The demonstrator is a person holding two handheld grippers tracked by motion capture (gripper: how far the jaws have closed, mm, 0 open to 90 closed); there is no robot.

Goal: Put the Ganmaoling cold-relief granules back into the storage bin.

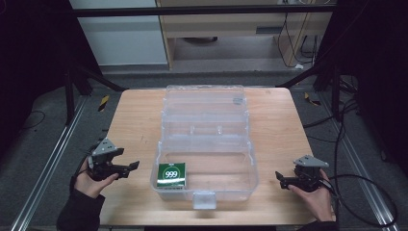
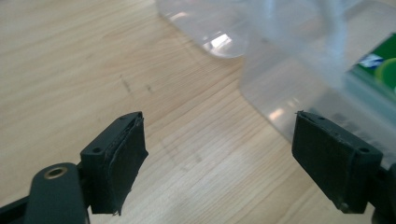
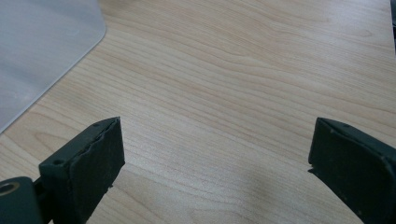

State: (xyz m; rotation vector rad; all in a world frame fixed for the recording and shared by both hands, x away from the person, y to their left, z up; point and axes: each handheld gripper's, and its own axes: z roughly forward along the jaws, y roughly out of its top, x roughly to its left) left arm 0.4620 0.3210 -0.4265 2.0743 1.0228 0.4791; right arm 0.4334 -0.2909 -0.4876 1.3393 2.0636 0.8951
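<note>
A clear plastic box (image 1: 204,126) stands open in the middle of the wooden table (image 1: 134,120), its lid folded back away from me. Inside its front left corner lies a green packet marked 999 (image 1: 171,174). My left gripper (image 1: 131,167) rests in a hand left of the box, jaws open and empty, pointing toward the box wall (image 2: 299,79); the green packet (image 2: 378,67) shows through that wall. My right gripper (image 1: 281,179) sits in a hand right of the box, jaws wide open over bare wood, with the box corner (image 3: 42,51) off to its left.
A latch tab (image 1: 204,199) sticks out from the box's front wall near the table's front edge. Metal rails (image 1: 53,159) run along both sides of the table on the grey floor. Cables (image 1: 365,192) trail on the right. Bare wood lies on both sides of the box.
</note>
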